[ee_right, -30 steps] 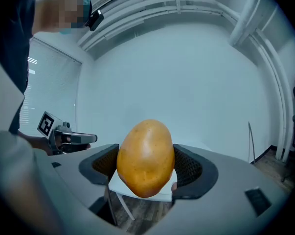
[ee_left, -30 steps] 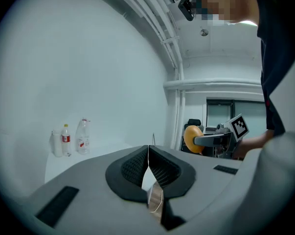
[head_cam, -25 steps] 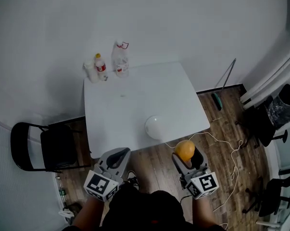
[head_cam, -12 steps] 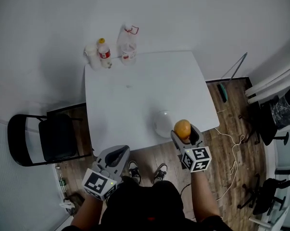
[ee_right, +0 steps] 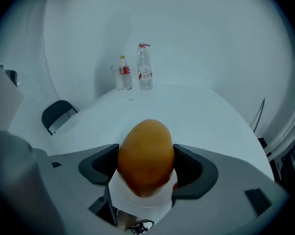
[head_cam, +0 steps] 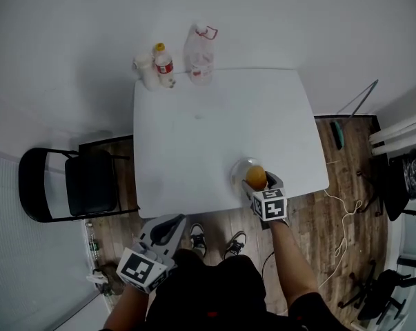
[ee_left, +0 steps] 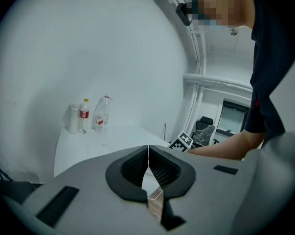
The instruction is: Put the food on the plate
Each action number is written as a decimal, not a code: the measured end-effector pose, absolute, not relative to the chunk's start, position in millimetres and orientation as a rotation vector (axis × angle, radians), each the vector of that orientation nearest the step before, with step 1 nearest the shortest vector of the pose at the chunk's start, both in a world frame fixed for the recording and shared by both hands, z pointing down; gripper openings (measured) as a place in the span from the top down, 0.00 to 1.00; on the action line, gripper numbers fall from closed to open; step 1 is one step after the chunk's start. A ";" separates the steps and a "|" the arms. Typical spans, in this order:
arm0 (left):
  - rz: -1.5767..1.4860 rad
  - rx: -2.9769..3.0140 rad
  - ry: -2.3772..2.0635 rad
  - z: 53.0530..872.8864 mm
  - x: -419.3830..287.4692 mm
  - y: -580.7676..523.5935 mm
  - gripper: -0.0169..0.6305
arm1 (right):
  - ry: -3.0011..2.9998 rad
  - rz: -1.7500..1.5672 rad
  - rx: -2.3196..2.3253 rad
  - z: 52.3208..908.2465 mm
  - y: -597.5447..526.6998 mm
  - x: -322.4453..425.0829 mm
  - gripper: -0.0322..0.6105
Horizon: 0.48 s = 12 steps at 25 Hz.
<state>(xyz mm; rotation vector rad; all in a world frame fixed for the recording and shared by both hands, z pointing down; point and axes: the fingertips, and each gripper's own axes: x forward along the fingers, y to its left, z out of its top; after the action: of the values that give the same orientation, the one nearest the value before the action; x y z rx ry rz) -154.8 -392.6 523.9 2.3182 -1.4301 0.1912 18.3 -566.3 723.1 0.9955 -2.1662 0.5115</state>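
Right now the right gripper [ee_right: 146, 164] is clamped on the orange fruit [ee_right: 146, 155], one dark pad pressed against each side of it. The fruit stands on end between the jaws, its rounded top rising above them. Directly under it lies the white plate [ee_right: 141, 200], whose pale surface shows below the fruit; whether the fruit touches the plate cannot be told. From the head view the same gripper [head_cam: 256, 182] reaches over the near edge of the white table [head_cam: 208, 129], and the fruit [head_cam: 255, 177] sits over the right part of the plate [head_cam: 238, 173], which lies near the table's near right corner.

The left gripper [ee_left: 148, 161] has its jaws pressed together with nothing between them. It hangs off the table [head_cam: 167, 225], on the near left, above the wooden floor [head_cam: 345, 212].

At the far left corner of the table stand a white cup [head_cam: 147, 71], a small bottle with a red label [head_cam: 165, 66] and a clear bottle [head_cam: 201, 45], close together. A black chair [head_cam: 76, 192] stands left of the table.
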 end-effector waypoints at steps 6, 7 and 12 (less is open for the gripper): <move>0.208 2.275 -1.459 528.3 -153.6 -392.3 0.94 | -2.095 0.507 0.924 750.6 -570.2 13.6 0.39; 0.213 2.283 -1.453 528.0 -151.1 -392.6 0.94 | -2.091 0.506 0.912 752.9 -570.7 13.1 0.39; 0.229 2.331 -1.407 521.4 -134.8 -399.8 0.94 | -2.104 0.498 0.882 749.9 -574.4 13.6 0.39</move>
<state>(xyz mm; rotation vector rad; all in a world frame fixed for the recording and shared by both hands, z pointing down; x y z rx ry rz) -134.8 -399.8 521.4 2.3313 -1.4073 0.2289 13.6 -574.4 749.9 0.8823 -2.1041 0.4980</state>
